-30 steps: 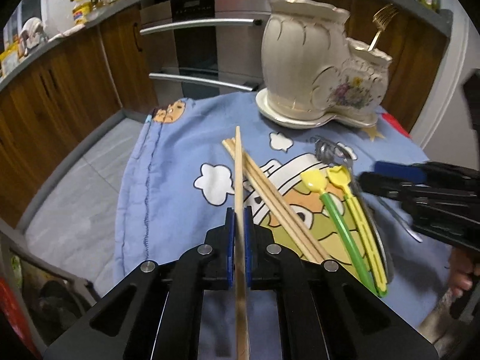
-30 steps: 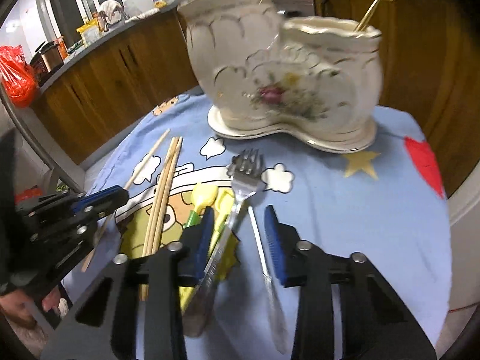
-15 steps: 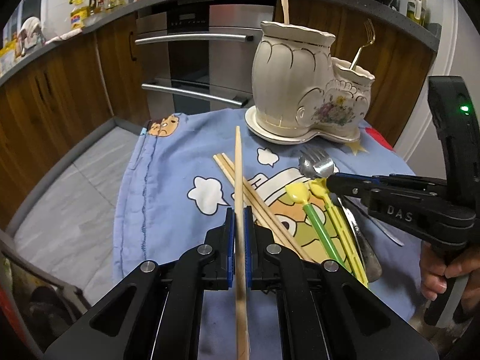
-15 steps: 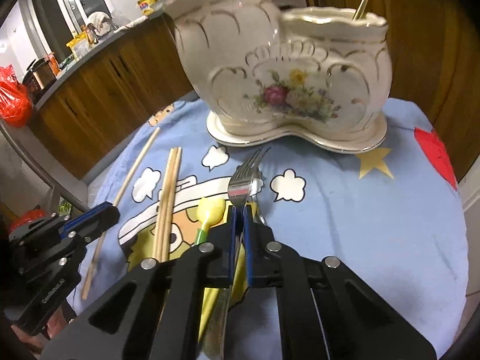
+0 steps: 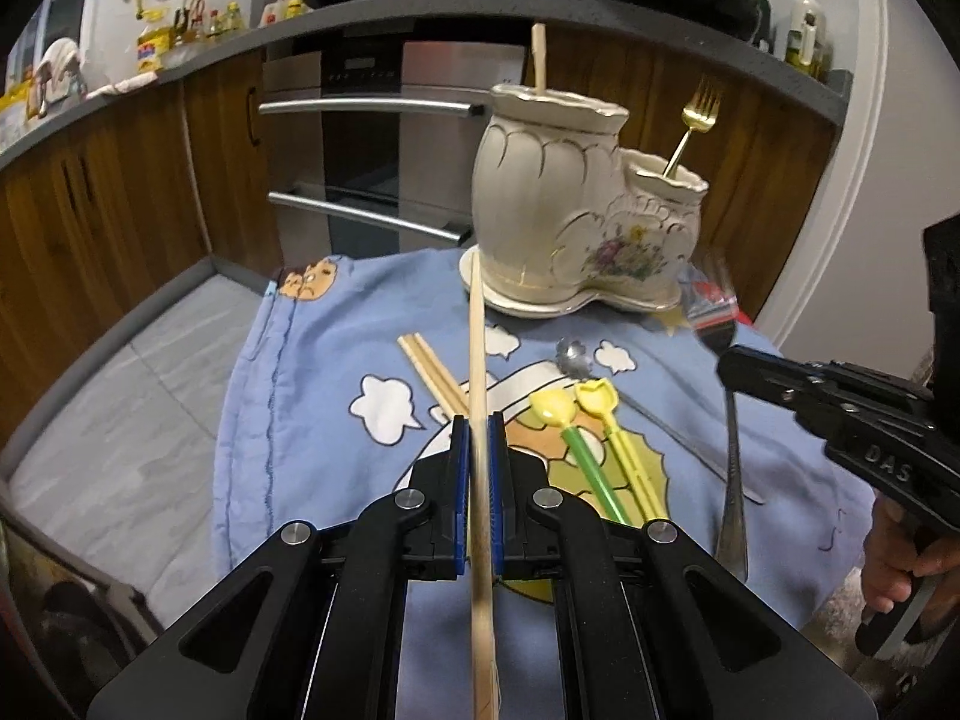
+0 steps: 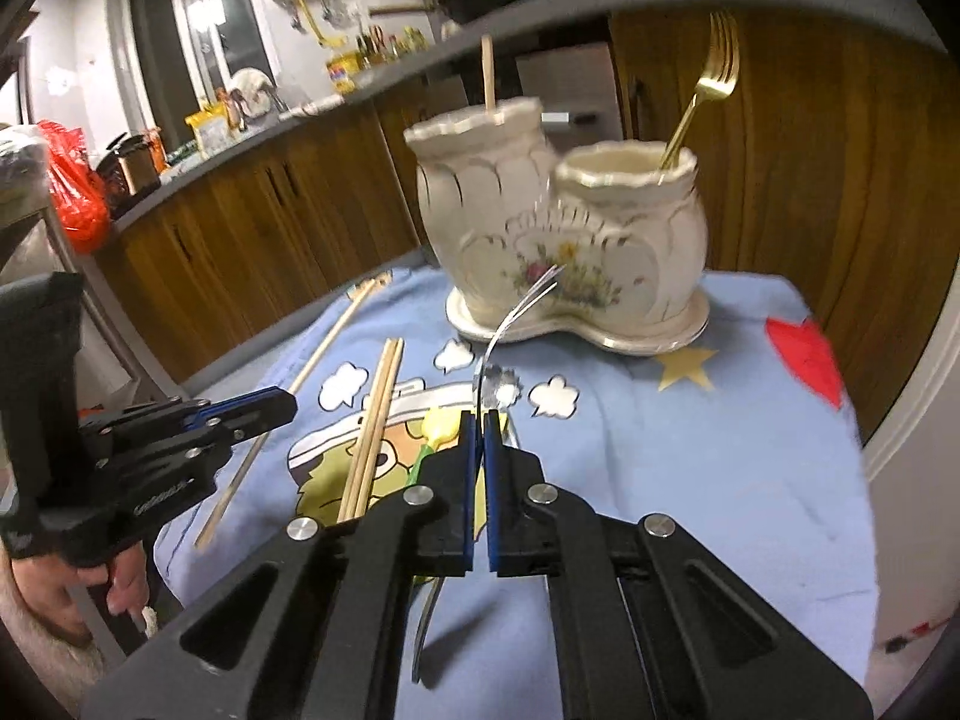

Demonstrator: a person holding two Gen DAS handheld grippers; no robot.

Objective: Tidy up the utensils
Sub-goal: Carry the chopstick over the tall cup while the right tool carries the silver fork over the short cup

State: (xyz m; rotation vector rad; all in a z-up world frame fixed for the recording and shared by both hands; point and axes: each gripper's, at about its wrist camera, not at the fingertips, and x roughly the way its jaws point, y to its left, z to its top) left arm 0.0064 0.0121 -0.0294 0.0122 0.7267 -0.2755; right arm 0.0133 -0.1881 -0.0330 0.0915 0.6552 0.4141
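Note:
My left gripper (image 5: 478, 426) is shut on a wooden chopstick (image 5: 477, 360) and holds it above the blue cloth, pointing at the cream ceramic holder (image 5: 576, 210). My right gripper (image 6: 480, 420) is shut on a silver fork (image 6: 510, 318), lifted off the cloth with its tines up toward the holder (image 6: 564, 240). The holder's tall part has one chopstick (image 6: 488, 75) in it, its low part a gold fork (image 6: 708, 96). More chopsticks (image 6: 375, 426), a spoon (image 5: 573, 357) and two plastic utensils (image 5: 591, 450) lie on the cloth.
The blue cartoon cloth (image 5: 312, 408) covers a small table. An oven (image 5: 366, 138) and wooden cabinets (image 6: 258, 240) stand behind it. The floor (image 5: 102, 414) drops away at the left of the table.
The right gripper closed on the silver fork and lifted it off the cloth. The left gripper raised its chopstick and drew back from the holder.

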